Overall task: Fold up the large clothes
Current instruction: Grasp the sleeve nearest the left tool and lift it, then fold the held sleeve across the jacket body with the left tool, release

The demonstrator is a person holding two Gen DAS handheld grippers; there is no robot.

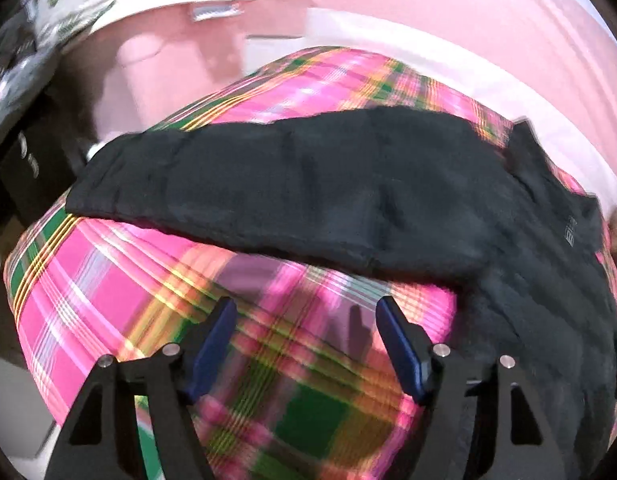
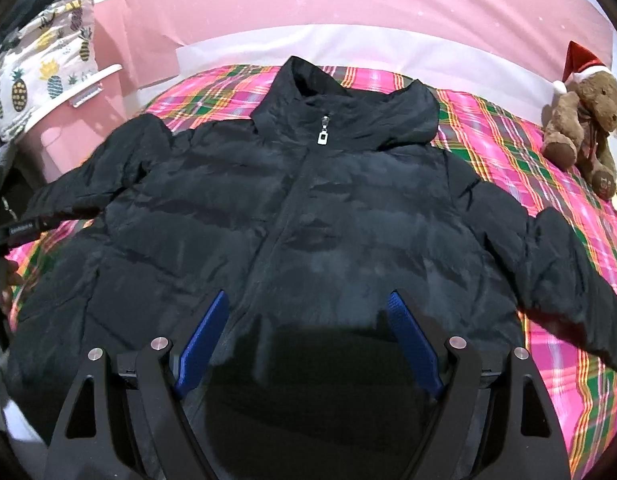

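A black padded jacket (image 2: 292, 216) lies front up on a pink plaid bedspread (image 2: 520, 148), zipped, collar at the far side, both sleeves spread out. My right gripper (image 2: 308, 312) is open and empty, hovering over the jacket's lower front. In the left wrist view one black sleeve (image 1: 308, 184) stretches across the plaid spread (image 1: 108, 288), with the jacket body at the right. My left gripper (image 1: 306, 316) is open and empty over bare plaid, just short of the sleeve. That view is blurred.
A brown teddy bear (image 2: 584, 120) in a red Santa hat sits at the bed's far right. A pineapple-print cushion (image 2: 40, 76) rests on a pink stand at the far left. A pink wall (image 2: 348, 4) runs behind the bed.
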